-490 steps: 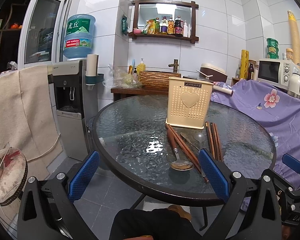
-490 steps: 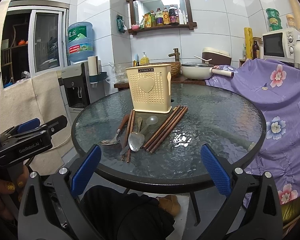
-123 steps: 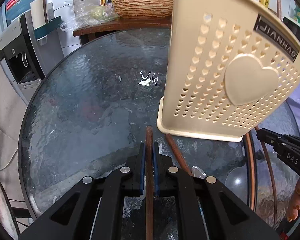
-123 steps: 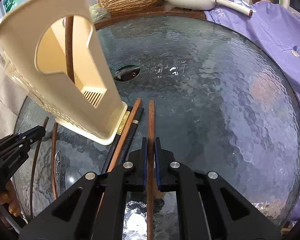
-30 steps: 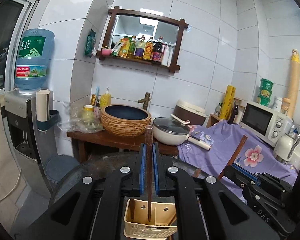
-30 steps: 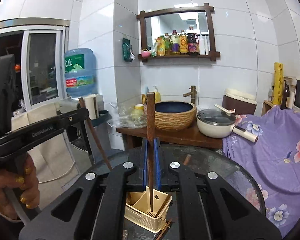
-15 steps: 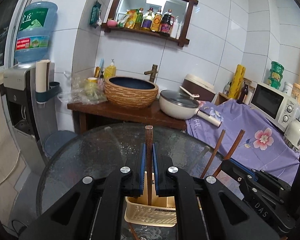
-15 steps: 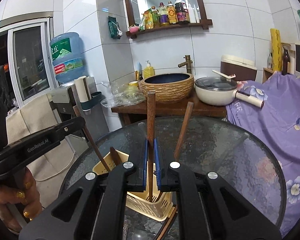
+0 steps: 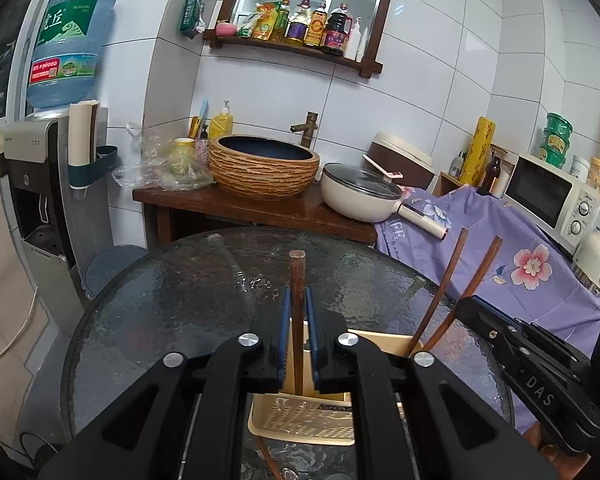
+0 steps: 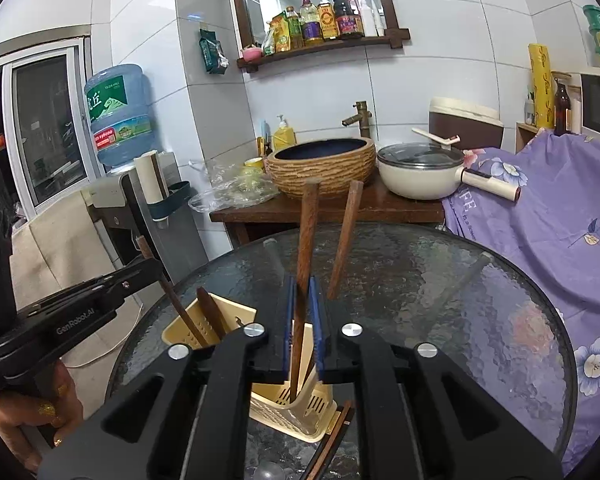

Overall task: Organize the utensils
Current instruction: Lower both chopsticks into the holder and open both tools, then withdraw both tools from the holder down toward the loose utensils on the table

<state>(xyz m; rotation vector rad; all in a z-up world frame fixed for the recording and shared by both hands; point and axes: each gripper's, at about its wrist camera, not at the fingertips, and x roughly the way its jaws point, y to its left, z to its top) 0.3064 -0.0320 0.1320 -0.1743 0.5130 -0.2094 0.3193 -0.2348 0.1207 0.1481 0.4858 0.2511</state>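
Room: tiled kitchen corner; round glass worktop [image 9: 172, 300] carrying a cream utensil holder [image 9: 300, 420].
Left wrist view: left claw [image 9: 298, 328], jaws opening, a chopstick [image 9: 297, 304] upright between the pads, its lower end inside the holder.
Right wrist view: right claw [image 10: 302, 320], jaws opening, tilted brown chopstick [image 10: 306, 248] loose between them, tip in the holder [image 10: 300, 408].
Handling: light, stiff, smooth wood, likely slippery; best pinched mid-shaft.
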